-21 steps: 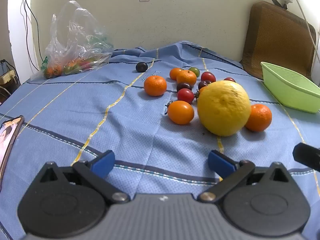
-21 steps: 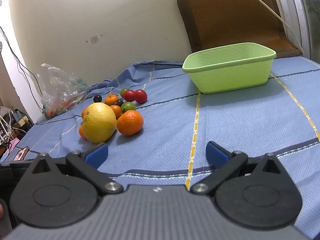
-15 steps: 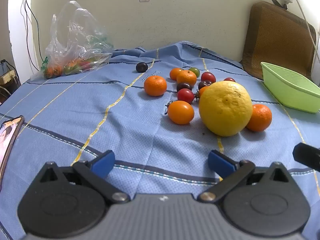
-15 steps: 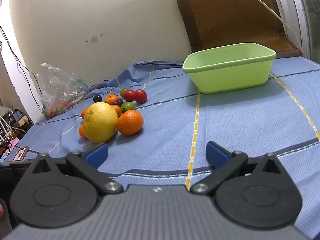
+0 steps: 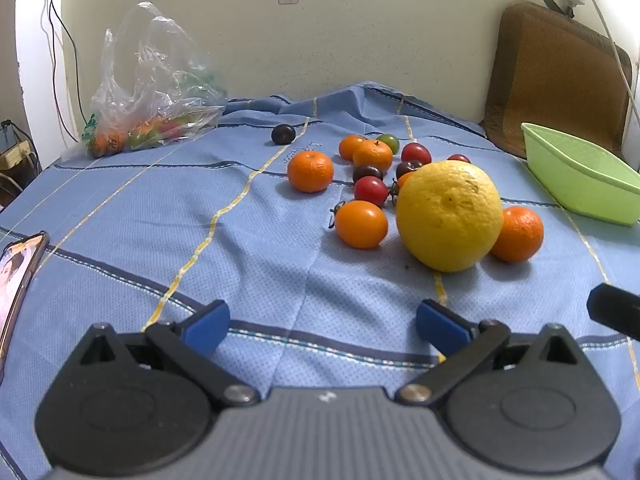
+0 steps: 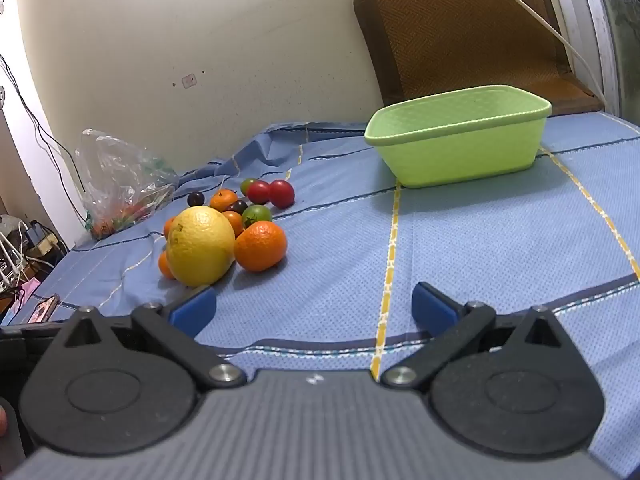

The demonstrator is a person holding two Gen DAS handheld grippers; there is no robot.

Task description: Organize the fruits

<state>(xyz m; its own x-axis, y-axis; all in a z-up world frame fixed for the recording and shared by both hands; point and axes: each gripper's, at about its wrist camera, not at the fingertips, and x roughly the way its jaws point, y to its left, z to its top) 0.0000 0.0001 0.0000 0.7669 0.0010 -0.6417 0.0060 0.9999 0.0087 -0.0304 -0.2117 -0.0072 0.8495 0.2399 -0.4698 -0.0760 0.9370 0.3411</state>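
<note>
so, scene lines below.
left hand-held gripper [image 5: 322, 326]: released, blue pads [image 5: 206, 326] spread wide, nothing between them, low over the blue cloth [image 5: 240, 256], tipped downward.
right hand-held gripper [image 6: 314, 310]: released too, pads wide apart and empty, above the cloth near a yellow stripe.
big yellow citrus [image 5: 450, 216]: on the cloth, ahead and to the right of the left hand-held gripper; just beyond the left pad in the right wrist view.
mandarin [image 5: 518, 234]: touching the citrus on its right side.
orange tomato [image 5: 361, 224]: just left of the citrus, apart from it.
small fruits [image 5: 372, 190]: red, dark, green and orange ones clustered behind the citrus; one dark fruit [image 5: 283, 134] lying alone, farther back.
green basket [image 6: 460, 140]: upright on the cloth, well apart from the fruit pile, to its right; nothing seen inside.
plastic bag [image 5: 154, 88]: at the far left by the wall, with fruit inside.
phone [image 5: 18, 276]: at the left edge of the cloth.
brown cushion [image 6: 468, 32]: leaning on the wall behind the basket.
</note>
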